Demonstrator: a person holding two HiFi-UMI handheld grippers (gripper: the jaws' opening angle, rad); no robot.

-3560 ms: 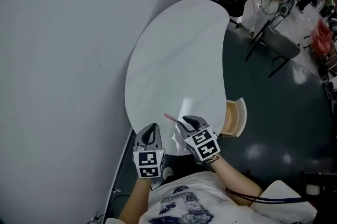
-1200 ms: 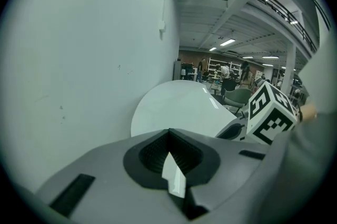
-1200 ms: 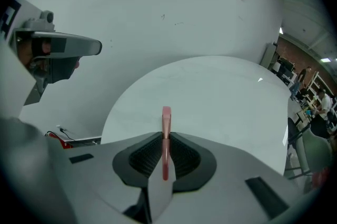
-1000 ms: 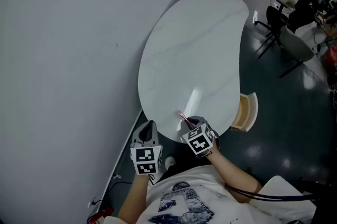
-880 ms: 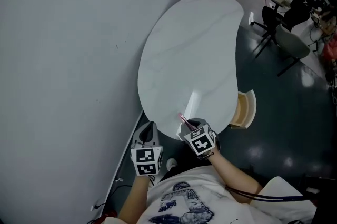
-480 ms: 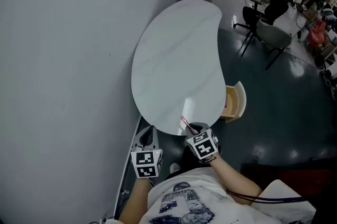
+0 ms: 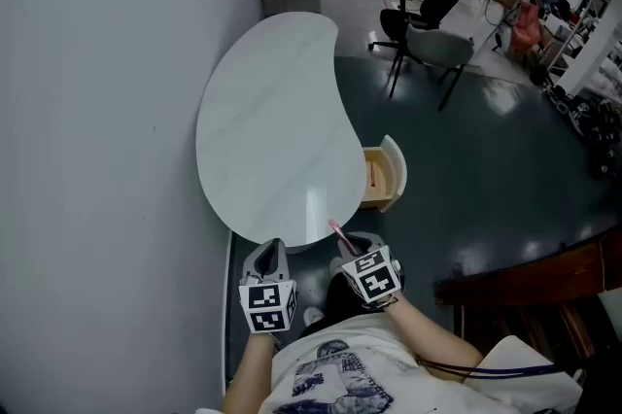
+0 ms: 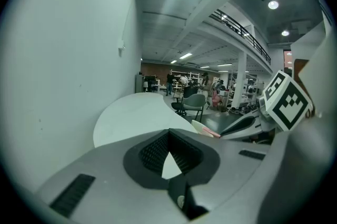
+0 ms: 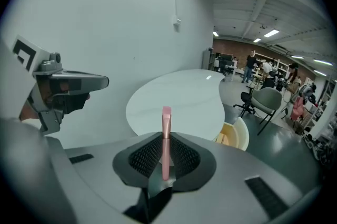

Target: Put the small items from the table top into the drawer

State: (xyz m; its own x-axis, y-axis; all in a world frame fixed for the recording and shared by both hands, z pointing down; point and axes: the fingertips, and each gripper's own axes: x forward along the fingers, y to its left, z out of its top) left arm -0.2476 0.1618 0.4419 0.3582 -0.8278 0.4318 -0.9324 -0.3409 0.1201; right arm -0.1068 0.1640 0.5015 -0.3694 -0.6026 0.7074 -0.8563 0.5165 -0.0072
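Observation:
A thin pink stick (image 7: pixel 337 233) pokes out of my right gripper (image 7: pixel 348 245), which is shut on it just off the near end of the white kidney-shaped table (image 7: pixel 267 120). In the right gripper view the pink stick (image 9: pixel 166 133) stands upright between the pads of my right gripper (image 9: pixel 165 160). My left gripper (image 7: pixel 269 250) hangs beside it to the left, shut with nothing in it; in its own view the left gripper (image 8: pixel 169 157) shows only a small gap. The wooden drawer (image 7: pixel 384 174) stands open at the table's right side, with a pinkish item (image 7: pixel 373 174) inside.
A plain wall runs along the table's left side. Office chairs (image 7: pixel 428 48) and people stand on the dark floor beyond the table. A dark wooden piece of furniture (image 7: pixel 525 295) is at the lower right.
Both grippers have pulled back from over the table's near edge and risen; the table and drawer now lie farther off. The right gripper has kept hold of the pink stick.

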